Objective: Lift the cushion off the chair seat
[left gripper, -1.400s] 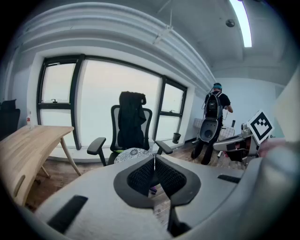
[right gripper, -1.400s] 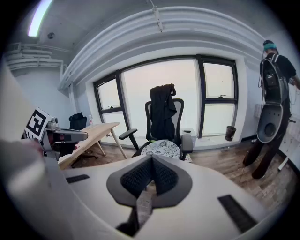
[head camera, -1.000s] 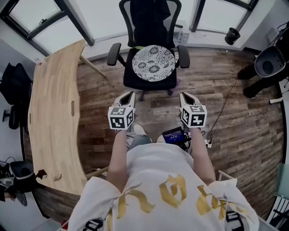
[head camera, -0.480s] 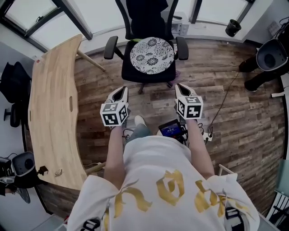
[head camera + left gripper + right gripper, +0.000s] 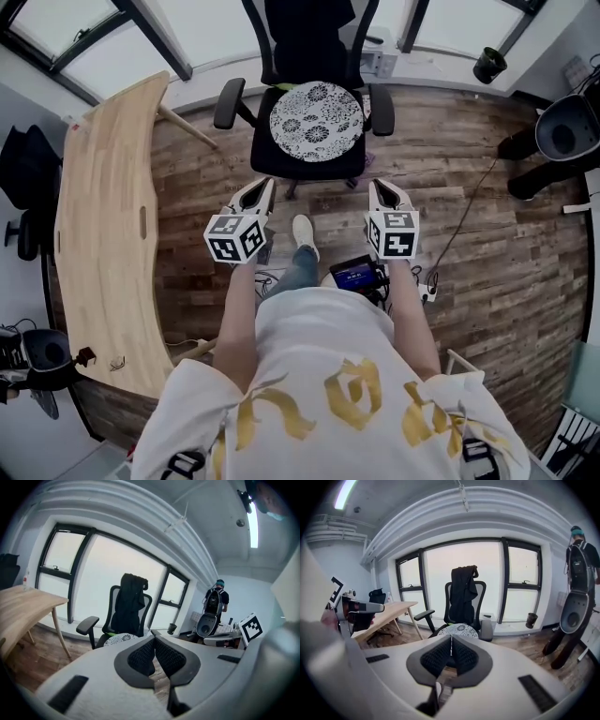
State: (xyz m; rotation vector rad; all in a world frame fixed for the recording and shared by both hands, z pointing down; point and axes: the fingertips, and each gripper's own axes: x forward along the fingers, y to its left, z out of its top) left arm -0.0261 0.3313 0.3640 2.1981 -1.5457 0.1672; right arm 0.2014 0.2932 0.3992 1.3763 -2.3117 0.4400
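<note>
A round white cushion with a dark flower pattern [image 5: 316, 115] lies on the seat of a black office chair [image 5: 305, 155] by the window; a dark jacket hangs over the chair's back. The cushion [image 5: 458, 630] also shows ahead in the right gripper view and, partly hidden by the jaws, the cushion [image 5: 118, 639] shows in the left gripper view. My left gripper [image 5: 266, 187] and right gripper [image 5: 377, 188] hang side by side over the wooden floor, short of the chair, both shut with nothing between the pads. Neither touches the chair.
A curved wooden desk [image 5: 98, 234] runs along the left. My shoe [image 5: 303, 231] steps between the grippers. A phone-like device [image 5: 356, 275] hangs at my waist, cables trail on the floor, and a person with dark gear [image 5: 553, 141] stands at the right.
Both grippers have drawn closer to the chair, and my foot has stepped forward between them. The jaws look shut throughout.
</note>
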